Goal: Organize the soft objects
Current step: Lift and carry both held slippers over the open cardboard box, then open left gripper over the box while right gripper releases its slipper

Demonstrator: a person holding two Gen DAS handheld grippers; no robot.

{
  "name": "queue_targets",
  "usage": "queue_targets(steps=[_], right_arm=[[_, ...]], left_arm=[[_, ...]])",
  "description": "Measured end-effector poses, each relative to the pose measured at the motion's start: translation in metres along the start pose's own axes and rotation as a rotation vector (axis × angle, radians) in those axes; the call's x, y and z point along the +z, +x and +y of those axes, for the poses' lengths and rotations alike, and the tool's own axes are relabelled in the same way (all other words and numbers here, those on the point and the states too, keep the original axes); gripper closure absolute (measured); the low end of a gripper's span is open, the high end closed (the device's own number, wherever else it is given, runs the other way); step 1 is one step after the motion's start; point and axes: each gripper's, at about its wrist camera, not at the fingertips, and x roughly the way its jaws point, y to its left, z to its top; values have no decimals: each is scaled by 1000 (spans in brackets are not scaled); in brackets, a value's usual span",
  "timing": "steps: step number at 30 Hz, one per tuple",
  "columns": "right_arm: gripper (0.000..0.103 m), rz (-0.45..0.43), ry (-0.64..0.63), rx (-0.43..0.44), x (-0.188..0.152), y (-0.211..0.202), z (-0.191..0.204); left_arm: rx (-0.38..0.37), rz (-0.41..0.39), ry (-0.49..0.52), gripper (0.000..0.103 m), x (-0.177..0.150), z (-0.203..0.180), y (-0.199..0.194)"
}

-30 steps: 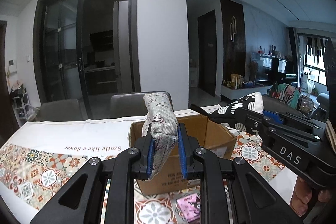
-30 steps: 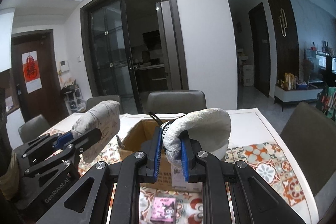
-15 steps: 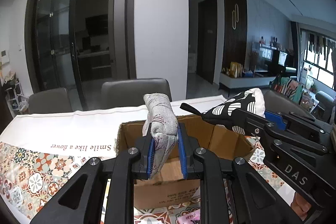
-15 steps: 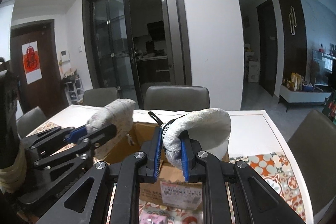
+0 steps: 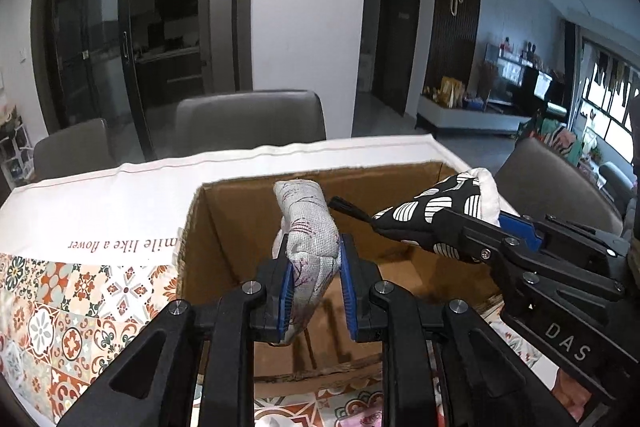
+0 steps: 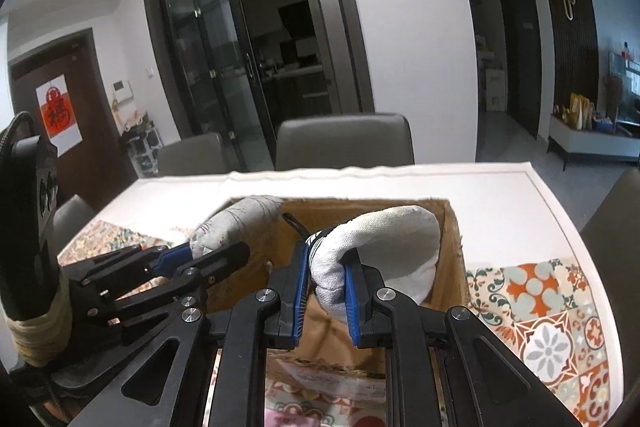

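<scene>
Our left gripper [image 5: 313, 291] pinches a grey mitt [image 5: 306, 223] and our right gripper [image 6: 326, 289] a black-and-white mitt [image 6: 380, 247], both over the open box [image 5: 224, 227]. Padded and light, we judge; they squash, so hold them near the cuff. We read "DAS" on the right gripper and "like a flower" on the tablecloth [image 5: 100, 211].

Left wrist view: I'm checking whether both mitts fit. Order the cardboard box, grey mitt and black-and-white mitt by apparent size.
1. cardboard box, clearly largest.
2-3. grey oven mitt in the left gripper and black-and-white oven mitt in the right gripper look alike; both are partly clamped, so no ranking.
</scene>
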Motion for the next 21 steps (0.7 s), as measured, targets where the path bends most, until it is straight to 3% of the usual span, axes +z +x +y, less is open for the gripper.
queue_targets(steps=[4, 9, 11, 17, 21], right_arm=[[85, 42, 14, 5, -5, 10, -8], [83, 77, 15, 5, -8, 19, -13], [72, 94, 12, 4, -9, 21, -14], [57, 115, 29, -3, -8, 23, -16], [56, 117, 2, -25, -3, 19, -9]], left_arm=[[6, 24, 0, 77, -2, 0, 8], [21, 15, 18, 61, 0, -3, 5], [47, 2, 29, 58, 1, -2, 2], [129, -46, 47, 45, 0, 2, -14], [167, -70, 34, 42, 0, 8, -25]])
